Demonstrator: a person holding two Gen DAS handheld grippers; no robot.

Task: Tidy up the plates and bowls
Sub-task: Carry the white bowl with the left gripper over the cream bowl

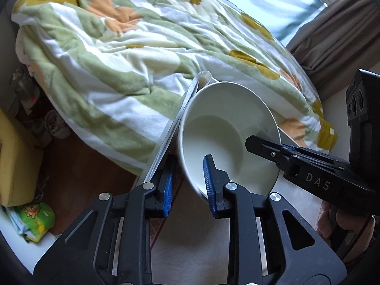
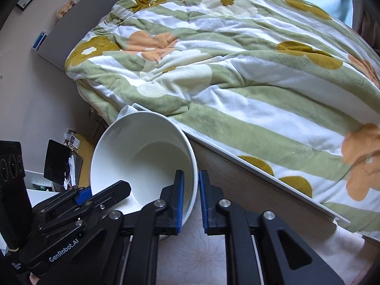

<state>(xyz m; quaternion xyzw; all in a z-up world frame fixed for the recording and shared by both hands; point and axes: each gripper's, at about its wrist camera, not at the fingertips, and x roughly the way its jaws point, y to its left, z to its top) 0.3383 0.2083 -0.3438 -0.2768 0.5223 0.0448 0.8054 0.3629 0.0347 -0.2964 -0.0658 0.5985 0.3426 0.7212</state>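
The white ceramic bowl [image 1: 228, 137] hung tilted over the desk [image 2: 201, 249] beside the bed [image 2: 237, 71], both claws clamped on opposite rims: left claw [image 1: 188, 185], right claw [image 2: 191, 199]. Glazed, stiff and breakable, it seemed liable to slip; rim grips suited it.

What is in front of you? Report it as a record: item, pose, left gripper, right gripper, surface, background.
item: one white bowl, empty
pose: tilted, opening towards both cameras
left gripper: closed on the rim's left side, one finger inside the bowl
right gripper: closed on the rim's right side, one finger inside the bowl
surface: table with a faint flower pattern
background: bed with a green, white and orange blanket
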